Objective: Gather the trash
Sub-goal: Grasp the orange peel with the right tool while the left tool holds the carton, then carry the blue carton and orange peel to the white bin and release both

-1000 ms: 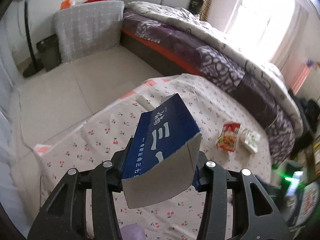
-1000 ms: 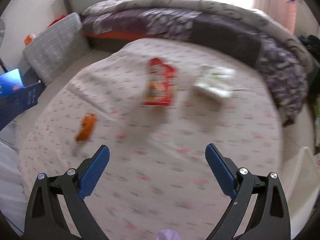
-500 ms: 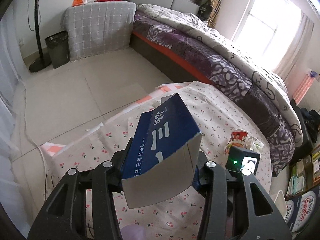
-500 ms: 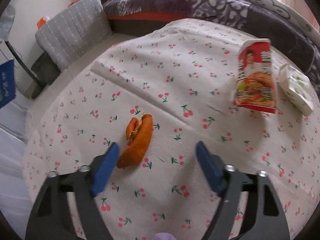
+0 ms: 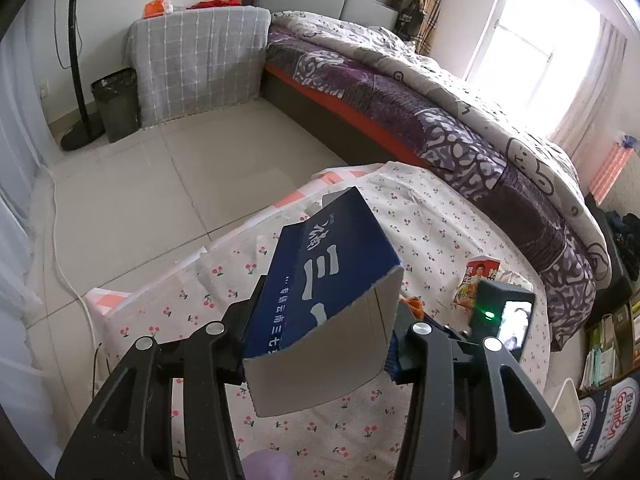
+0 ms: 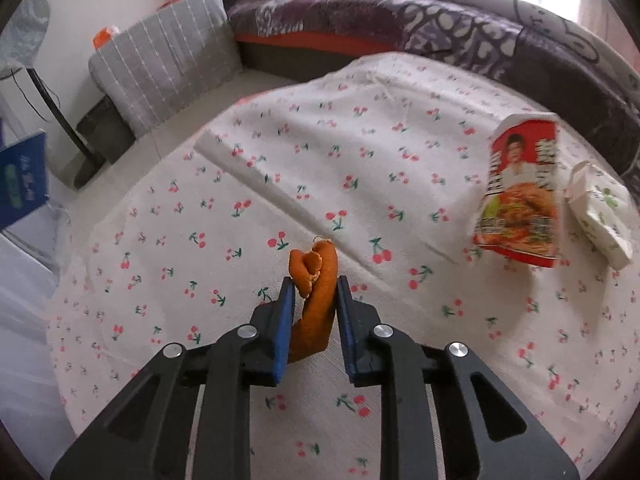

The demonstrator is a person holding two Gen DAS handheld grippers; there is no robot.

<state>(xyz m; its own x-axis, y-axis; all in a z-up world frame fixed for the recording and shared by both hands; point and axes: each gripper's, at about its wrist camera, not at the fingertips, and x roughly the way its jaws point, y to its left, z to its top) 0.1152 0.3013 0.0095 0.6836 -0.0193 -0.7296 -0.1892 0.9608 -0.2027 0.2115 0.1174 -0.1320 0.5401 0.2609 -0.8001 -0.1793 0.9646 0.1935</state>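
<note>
My left gripper is shut on a blue cardboard box with white lettering, held tilted above the cherry-print tablecloth; the same box shows at the left edge of the right wrist view. My right gripper is shut on a curled orange peel that lies on the cloth, its blue pads pressing both sides. A bit of that peel peeks out beside the box. A red snack packet and a white tissue pack lie on the cloth to the right.
A bed with a purple quilt runs behind the table. A dark bin, a fan stand and a grey checked cover stand across the tiled floor. Boxes and books crowd the right.
My right gripper came in over the orange peel and went from wide open to shut on it. The left gripper kept its hold on the blue box with little motion.
</note>
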